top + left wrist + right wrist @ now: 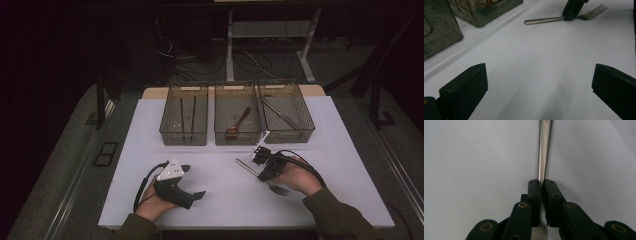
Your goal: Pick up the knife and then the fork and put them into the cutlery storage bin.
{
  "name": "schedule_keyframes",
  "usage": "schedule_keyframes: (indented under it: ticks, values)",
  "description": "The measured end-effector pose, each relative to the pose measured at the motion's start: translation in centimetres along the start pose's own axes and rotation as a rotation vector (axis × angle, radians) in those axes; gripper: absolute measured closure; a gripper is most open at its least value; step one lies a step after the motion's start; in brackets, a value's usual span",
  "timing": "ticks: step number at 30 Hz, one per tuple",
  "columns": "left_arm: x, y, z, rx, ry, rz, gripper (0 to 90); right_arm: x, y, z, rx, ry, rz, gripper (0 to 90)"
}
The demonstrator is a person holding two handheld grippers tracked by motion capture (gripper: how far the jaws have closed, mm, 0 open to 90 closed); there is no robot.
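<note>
Nearest you on the white table (225, 200), your left gripper (192, 182) lies low on its side, well to the left of the fork (248, 168), its jaws spread wide and released with bare tabletop between them; in the left gripper view that open stretch runs clear across to the fork (544, 20), with nothing in the way

The fork lies flat on the table just right of the middle, handle pointing up and left toward the bins, tines (280, 190) toward you beside your right hand (300, 180). Your right gripper (263, 167) comes down on it from above and is clenched on the handle: in the right gripper view the two black pads (534, 192) stand either side of the steel handle (544, 152), pressed to it with no gap showing

Beyond the fork, three smoky see-through bins stand in a row. The middle bin (238, 131), just past the fork's handle end, holds a reddish spoon (239, 123). The right bin (300, 131), beside it, holds a long metal utensil (280, 114); what kind is hard to tell. The left bin (184, 136), farthest from the fork, holds two thin dark sticks (187, 114). Nothing stands between the fork and these bins
</note>
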State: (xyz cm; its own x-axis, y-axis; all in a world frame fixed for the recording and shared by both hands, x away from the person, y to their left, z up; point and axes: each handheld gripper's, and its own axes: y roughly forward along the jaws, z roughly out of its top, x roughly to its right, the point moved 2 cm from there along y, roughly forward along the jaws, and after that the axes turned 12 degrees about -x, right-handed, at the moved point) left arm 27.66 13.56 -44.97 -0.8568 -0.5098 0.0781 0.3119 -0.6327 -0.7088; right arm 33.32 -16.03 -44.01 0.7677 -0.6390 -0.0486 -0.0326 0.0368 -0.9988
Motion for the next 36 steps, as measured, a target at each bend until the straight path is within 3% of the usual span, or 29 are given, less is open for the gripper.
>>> schedule_keyframes:
  ticks: [13, 20, 36]
  values:
    - [0.0, 0.0, 0.0, -0.001, 0.0, 0.001, 0.0, 0.6, -0.2, -0.7, 0.064, -0.013, 0.023, 82.9]
    - [0.0, 0.0, 0.0, -0.001, 0.0, 0.001, 0.0, 1.0, -0.9, -1.3, 0.132, -0.006, 0.071, 82.9]
    - [-0.1, 0.0, 0.0, -0.002, 0.0, 0.002, 0.0, 2.1, -2.0, -2.4, 0.211, 0.008, 0.072, 82.9]
